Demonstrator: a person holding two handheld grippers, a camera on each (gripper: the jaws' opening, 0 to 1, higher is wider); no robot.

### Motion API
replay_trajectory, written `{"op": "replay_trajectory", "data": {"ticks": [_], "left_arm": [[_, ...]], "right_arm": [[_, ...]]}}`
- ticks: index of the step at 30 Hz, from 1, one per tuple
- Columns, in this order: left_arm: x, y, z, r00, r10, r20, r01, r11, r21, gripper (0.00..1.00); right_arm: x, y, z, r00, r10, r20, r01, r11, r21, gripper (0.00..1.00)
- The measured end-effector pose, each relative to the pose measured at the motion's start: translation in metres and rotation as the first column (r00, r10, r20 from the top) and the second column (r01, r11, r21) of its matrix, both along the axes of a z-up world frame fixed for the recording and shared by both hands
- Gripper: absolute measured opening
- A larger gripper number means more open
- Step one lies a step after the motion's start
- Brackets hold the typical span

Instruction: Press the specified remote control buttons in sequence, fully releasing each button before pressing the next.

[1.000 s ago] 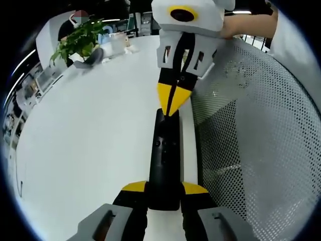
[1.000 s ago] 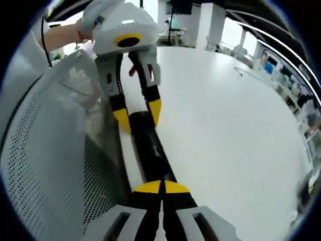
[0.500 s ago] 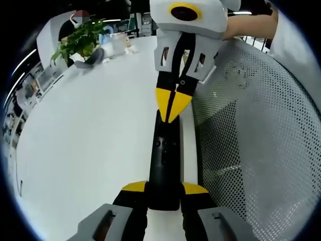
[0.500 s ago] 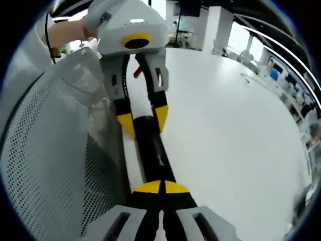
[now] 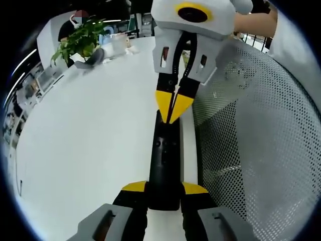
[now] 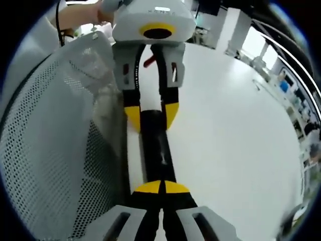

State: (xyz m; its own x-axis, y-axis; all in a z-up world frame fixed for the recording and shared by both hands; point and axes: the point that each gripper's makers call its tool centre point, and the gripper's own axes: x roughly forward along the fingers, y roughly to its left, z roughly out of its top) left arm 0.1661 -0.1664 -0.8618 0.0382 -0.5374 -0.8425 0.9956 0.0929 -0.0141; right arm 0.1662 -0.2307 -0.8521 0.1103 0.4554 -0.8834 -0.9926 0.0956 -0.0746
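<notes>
**Left gripper view: remote clamped, tip poised over its far end**

Your left gripper (image 5: 163, 193) grasps the near end of the remote (image 5: 164, 155) on the white table (image 5: 90, 140). Your right gripper (image 5: 172, 113), jaws clenched together, points at its far end. Judged: a press is in hand; lift clear before the next button.

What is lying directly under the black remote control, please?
The remote control lies on the white table, beside a perforated metal basket. Whatever sits beneath the remote itself is covered.

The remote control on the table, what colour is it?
Black; the remote control shows best in the left gripper view.
</notes>
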Motion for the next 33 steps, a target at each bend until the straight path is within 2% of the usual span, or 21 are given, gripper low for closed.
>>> {"op": "replay_trajectory", "data": {"ticks": [7, 14, 18, 19, 21, 23, 26, 33], "left_arm": [[0.0005, 0.0005, 0.0001, 1.000, -0.001, -0.001, 0.001, 1.000, 0.000, 0.24], [0.0007, 0.0009, 0.0001, 1.000, -0.002, 0.000, 0.002, 1.000, 0.001, 0.24], [0.0008, 0.0009, 0.0001, 1.000, 0.001, 0.000, -0.001, 1.000, -0.001, 0.24], [0.0008, 0.0009, 0.0001, 1.000, 0.001, 0.000, -0.001, 1.000, -0.001, 0.24], [0.0008, 0.0010, 0.0000, 1.000, 0.001, 0.000, -0.001, 1.000, -0.001, 0.24], [0.0009, 0.0010, -0.0001, 1.000, -0.001, -0.001, 0.001, 1.000, -0.001, 0.24], [0.0008, 0.0013, 0.0000, 1.000, -0.007, -0.002, 0.007, 1.000, 0.002, 0.24], [0.0007, 0.0012, 0.0000, 1.000, -0.008, -0.003, 0.008, 1.000, 0.003, 0.24]], "right_arm": [[-0.0001, -0.0005, -0.0008, 1.000, 0.025, -0.010, -0.025, 0.999, -0.022, 0.00], [0.0004, -0.0008, -0.0007, 1.000, 0.013, -0.005, -0.013, 1.000, -0.009, 0.00], [0.0010, -0.0009, 0.0016, 1.000, 0.012, -0.026, -0.011, 0.999, 0.045, 0.00], [0.0002, -0.0008, 0.0020, 0.998, -0.016, -0.058, 0.021, 0.997, 0.075, 0.00], [0.0041, -0.0022, 0.0025, 0.997, -0.041, -0.060, 0.047, 0.995, 0.093, 0.00], [0.0031, -0.0040, 0.0021, 0.998, -0.030, -0.061, 0.036, 0.995, 0.089, 0.00], [0.0017, -0.0009, 0.0027, 0.997, -0.028, -0.065, 0.034, 0.995, 0.098, 0.07], [0.0005, 0.0001, 0.0010, 0.999, 0.031, -0.040, -0.028, 0.998, 0.064, 0.04]]}}
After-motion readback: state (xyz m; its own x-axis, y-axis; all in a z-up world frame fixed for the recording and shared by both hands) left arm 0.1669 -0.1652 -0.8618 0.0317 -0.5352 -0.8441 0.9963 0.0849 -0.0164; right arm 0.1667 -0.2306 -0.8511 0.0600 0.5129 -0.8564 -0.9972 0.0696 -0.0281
